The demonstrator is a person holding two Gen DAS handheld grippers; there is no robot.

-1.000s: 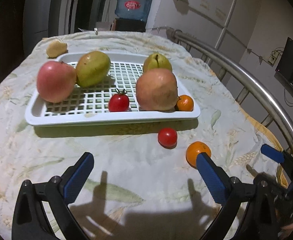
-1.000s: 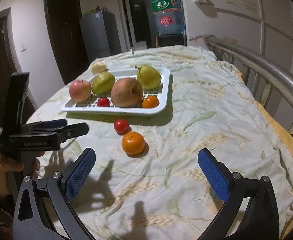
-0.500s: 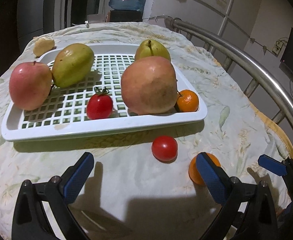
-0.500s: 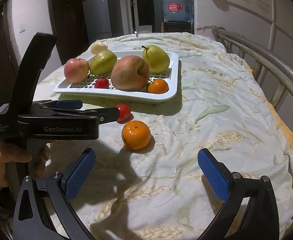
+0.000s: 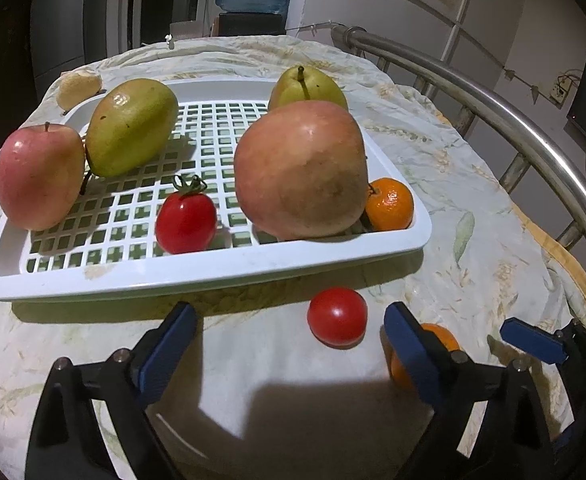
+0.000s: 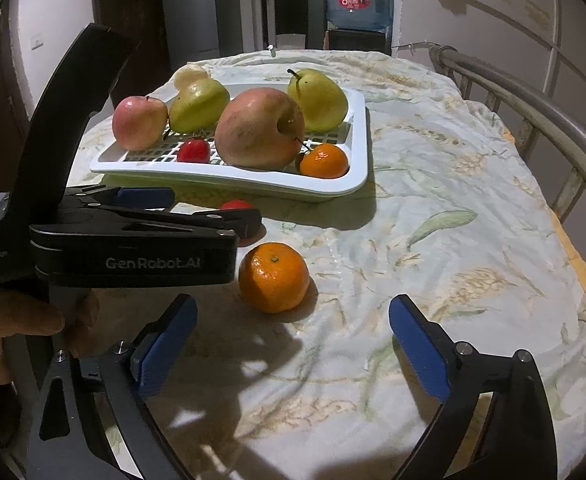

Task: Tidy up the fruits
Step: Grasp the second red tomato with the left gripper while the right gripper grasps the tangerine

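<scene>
A loose tomato [image 5: 337, 317] and mandarin [image 6: 273, 277] lie on the tablecloth [image 6: 433, 216] just before the white tray [image 5: 197, 270]. The left gripper [image 5: 289, 344], held low and level, spreads wide around the tomato; the right gripper [image 6: 291, 338] gapes behind the mandarin.

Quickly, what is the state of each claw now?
Left claw: open, empty, near the small red tomato.
Right claw: open, empty, near the round orange tangerine.

Loose tomato [image 5: 337, 317], mandarin [image 6: 273, 277] before fruit-filled tray [image 5: 133, 280]
</scene>
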